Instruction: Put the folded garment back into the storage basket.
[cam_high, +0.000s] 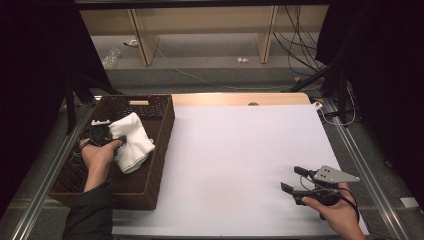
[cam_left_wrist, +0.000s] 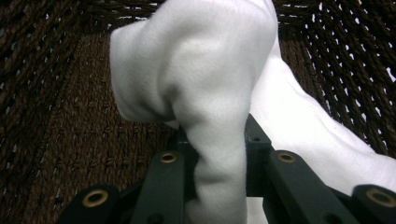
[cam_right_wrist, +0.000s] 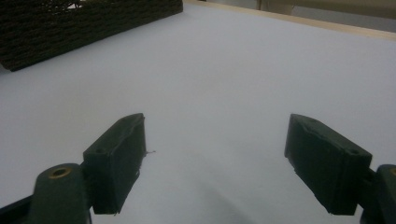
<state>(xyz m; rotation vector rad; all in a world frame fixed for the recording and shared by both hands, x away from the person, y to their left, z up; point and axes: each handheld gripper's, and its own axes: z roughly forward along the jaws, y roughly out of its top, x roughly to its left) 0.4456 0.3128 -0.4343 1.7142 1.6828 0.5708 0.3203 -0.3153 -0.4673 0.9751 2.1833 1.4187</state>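
A white cloth (cam_high: 131, 141) is seen in the basket (cam_high: 159, 150), which stands on the left part of the tabletop (cam_high: 240, 155). The cloth is gripped by the left gripper (cam_high: 111, 138): in the left gripper view a fold of the cloth (cam_left_wrist: 219, 154) is pinched between the two jaws, which are closed tightly on it. Part of the cloth is raised above the basket floor, and the rest hangs down toward it, so the cloth is judged to be grasped and partly lifted but not yet taken out.

The right gripper (cam_high: 295, 179) is held low over the tabletop, far to the right of the basket, with its jaws wide apart and nothing between them.

The grasp seems to be done. What is left, as it appears, is to carry the cloth over the basket wall and to lay it on the tabletop right of the basket, where the right gripper can probably take a second hold. No other cloth is seen in the basket.
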